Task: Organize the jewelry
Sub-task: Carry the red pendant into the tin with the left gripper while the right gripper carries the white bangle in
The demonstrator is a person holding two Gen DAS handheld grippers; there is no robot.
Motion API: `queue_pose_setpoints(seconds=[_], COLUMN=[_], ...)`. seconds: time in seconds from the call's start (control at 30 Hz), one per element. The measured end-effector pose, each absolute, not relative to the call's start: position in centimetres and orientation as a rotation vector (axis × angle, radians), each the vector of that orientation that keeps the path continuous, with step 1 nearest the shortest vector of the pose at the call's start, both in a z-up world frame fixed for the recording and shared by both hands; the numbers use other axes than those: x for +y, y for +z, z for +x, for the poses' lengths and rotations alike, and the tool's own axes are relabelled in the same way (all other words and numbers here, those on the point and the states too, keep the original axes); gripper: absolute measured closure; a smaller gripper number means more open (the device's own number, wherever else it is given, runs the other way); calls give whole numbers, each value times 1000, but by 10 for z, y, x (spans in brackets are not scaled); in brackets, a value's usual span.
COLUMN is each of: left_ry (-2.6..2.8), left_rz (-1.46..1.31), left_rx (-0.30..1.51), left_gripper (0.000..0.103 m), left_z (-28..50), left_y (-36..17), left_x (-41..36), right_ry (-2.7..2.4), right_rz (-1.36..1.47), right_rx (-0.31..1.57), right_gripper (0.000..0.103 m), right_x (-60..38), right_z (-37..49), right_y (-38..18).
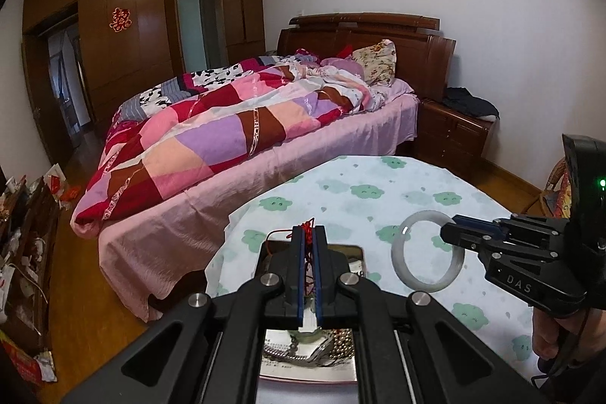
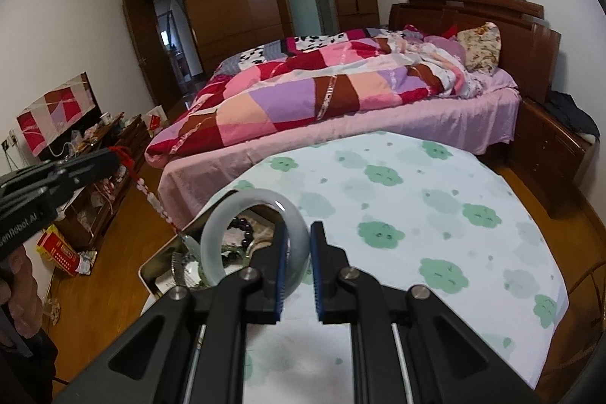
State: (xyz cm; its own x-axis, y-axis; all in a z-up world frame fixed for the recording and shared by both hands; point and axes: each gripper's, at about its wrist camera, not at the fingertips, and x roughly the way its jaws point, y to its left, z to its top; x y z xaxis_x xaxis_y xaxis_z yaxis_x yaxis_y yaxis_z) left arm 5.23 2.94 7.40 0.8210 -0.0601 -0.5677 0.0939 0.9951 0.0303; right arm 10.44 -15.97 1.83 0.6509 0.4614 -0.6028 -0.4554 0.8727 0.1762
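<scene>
My left gripper is shut on a red cord necklace; in the right wrist view it holds the cord with pale pink beads hanging down toward the box. My right gripper is shut on a pale jade bangle, held above the table; the bangle also shows in the left wrist view at the right gripper's tips. Below both lies an open metal jewelry box with beads, chains and bracelets inside.
The box sits at the left edge of a round table under a white cloth with green cloud prints. Behind it stands a bed with a patchwork quilt, a nightstand, and a cluttered low cabinet at left.
</scene>
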Motion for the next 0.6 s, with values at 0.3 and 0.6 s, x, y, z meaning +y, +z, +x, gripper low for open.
queue_pose_setpoints(seconds=[0.3, 0.6], left_ry=[-57, -45], left_rz=[27, -2], left_rx=[624, 648], left_gripper=[101, 101], left_z=[56, 65], left_y=[63, 49], left_x=[48, 59], right_ry=[555, 561], right_rz=[-15, -38], right_rx=[720, 740], right_gripper=[89, 89], right_x=[-131, -113], right_z=[108, 111], right_y=[9, 2])
